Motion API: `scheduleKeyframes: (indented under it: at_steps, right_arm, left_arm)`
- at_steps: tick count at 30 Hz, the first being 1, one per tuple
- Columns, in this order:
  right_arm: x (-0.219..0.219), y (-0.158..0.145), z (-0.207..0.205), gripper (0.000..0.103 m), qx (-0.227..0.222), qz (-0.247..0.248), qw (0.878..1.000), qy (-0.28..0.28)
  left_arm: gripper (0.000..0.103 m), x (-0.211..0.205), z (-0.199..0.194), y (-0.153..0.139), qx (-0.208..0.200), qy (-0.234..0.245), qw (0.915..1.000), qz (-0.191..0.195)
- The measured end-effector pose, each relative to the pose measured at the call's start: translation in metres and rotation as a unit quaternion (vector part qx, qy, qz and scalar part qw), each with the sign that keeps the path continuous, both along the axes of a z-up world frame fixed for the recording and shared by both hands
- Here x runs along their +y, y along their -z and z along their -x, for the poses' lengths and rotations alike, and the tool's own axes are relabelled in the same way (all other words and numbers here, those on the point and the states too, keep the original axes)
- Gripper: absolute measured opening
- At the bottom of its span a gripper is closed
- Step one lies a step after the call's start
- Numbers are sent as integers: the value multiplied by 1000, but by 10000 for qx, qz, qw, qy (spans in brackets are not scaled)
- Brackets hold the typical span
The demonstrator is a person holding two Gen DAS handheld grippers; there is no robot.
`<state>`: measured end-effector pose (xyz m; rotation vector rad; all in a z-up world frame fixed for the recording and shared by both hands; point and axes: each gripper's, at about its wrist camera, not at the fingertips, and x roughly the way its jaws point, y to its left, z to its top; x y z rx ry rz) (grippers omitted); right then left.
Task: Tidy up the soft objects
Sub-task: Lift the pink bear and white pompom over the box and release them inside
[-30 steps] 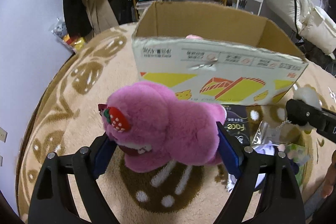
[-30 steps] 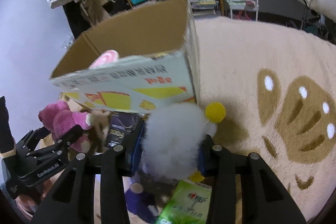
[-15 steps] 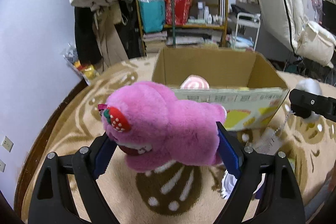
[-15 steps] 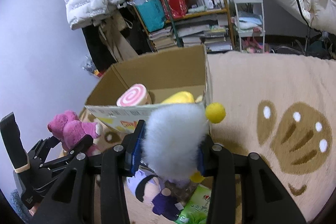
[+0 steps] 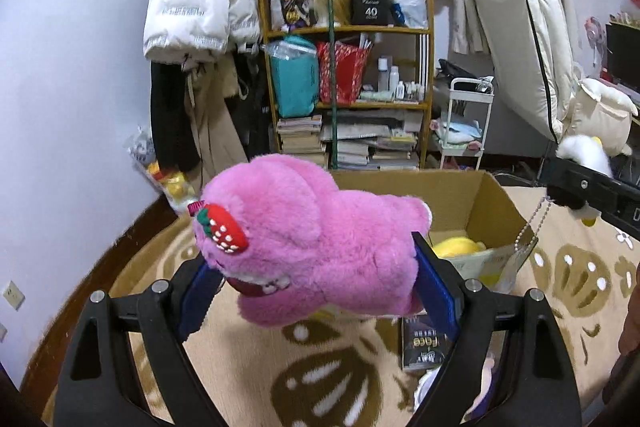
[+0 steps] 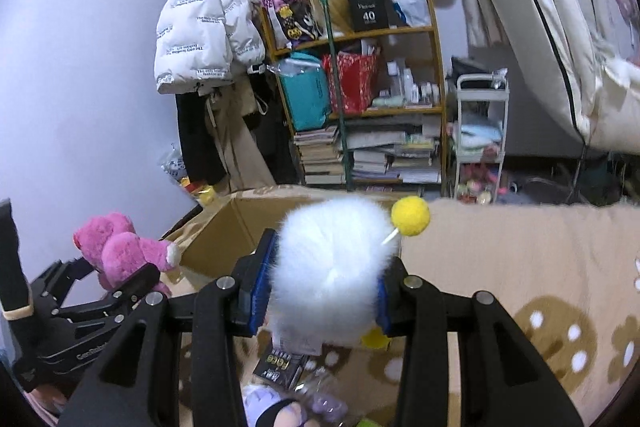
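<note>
My left gripper [image 5: 316, 291] is shut on a pink plush bear [image 5: 312, 235] with a red strawberry patch, held in the air in front of the open cardboard box [image 5: 492, 195]. A yellow soft toy [image 5: 456, 247] lies inside the box. My right gripper [image 6: 320, 301] is shut on a fluffy white plush [image 6: 332, 267] with yellow pom-poms, held above the box's near right corner [image 6: 224, 227]. In the right wrist view the pink bear [image 6: 120, 247] and left gripper [image 6: 132, 287] show at lower left. In the left wrist view the white plush [image 5: 580, 151] shows at far right.
A beige rug with brown paw prints [image 5: 328, 387] covers the floor. A black packet [image 5: 424, 343] and a purple-haired doll [image 6: 272, 407] lie on it below the grippers. A cluttered shelf [image 5: 348, 99], hanging coats [image 5: 196, 11] and a white cart [image 5: 464, 123] stand behind the box.
Both grippers have risen with their plush toys, from beside the box's front wall to above its rim, so the box interior now shows below them.
</note>
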<state>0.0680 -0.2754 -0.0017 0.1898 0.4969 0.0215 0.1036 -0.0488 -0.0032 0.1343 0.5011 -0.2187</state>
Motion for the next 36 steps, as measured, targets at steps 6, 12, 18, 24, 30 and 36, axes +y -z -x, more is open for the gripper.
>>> scheduleKeyframes:
  at_steps: [6, 12, 18, 24, 30, 36]
  right_arm:
    - [2, -13, -15, 44, -189, 233, 9996, 11]
    - [-6, -17, -28, 44, -271, 323, 9991, 86]
    - [-16, -6, -43, 44, -234, 259, 9993, 107]
    - [-19, 8, -54, 44, -134, 97, 9998, 63]
    - [-23, 24, -63, 46, 88, 124, 9998, 150]
    - [-25, 35, -66, 46, 294, 24, 9995, 113]
  left_arm:
    - [87, -11, -17, -11, -179, 115, 9998, -52]
    - [87, -25, -40, -12, -232, 212, 9992, -230]
    - [87, -34, -57, 1, 55, 335, 9991, -243]
    - [87, -40, -68, 18, 247, 349, 9986, -300]
    - [87, -42, -76, 31, 449, 460, 9978, -189]
    - [99, -36, -81, 33, 630, 470, 9969, 98]
